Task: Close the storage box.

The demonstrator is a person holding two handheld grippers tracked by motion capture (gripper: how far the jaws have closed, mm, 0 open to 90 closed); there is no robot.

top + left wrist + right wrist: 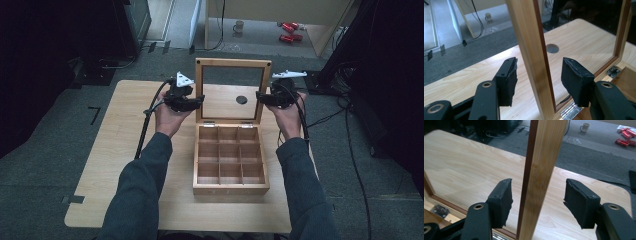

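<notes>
**Two grippers beside the open lid of a wooden box**

A wooden box [230, 157] sits in the middle of a light wooden table [115, 165]. Inside it are small square compartments, all bare. Its lid [232, 65] stands straight up at the back. The lid is a wood frame with a clear window in it.

The left gripper [192, 102] is at the left side of the lid. Its jaws are spread wide, with the lid's left post [534, 60] between them. The pads [575, 78] do not touch the wood.

The right gripper [262, 97] is at the right side of the lid. Its jaws are spread too, around the right post [541, 180], and there is a gap on each side.

Silver hinges [570, 111] join the lid to the box. A dark round hole [241, 99] in the table shows through the window.
</notes>
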